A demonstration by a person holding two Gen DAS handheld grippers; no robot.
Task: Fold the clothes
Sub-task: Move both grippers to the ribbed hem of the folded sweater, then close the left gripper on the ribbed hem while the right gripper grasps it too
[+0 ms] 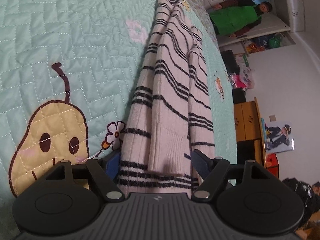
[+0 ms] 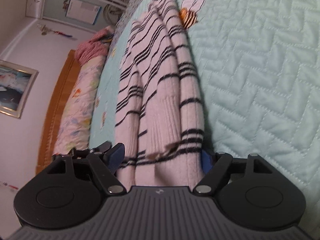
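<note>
Striped sweater [image 1: 170, 92] lying folded lengthwise in long narrow strip on mint quilted bedspread [image 1: 70, 40]. Left gripper [image 1: 157, 162] standing wide open, blue pads flanking sweater's near end, not visibly clamping. Right gripper [image 2: 163, 158] also spread wide, straddling other end, fabric sitting between fingers. Person in green top [image 1: 238, 18] standing in background.

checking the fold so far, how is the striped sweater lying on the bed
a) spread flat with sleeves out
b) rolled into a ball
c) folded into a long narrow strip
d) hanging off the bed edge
c: the striped sweater lies as a long narrow strip on the quilt, sleeves folded in on top.
</note>
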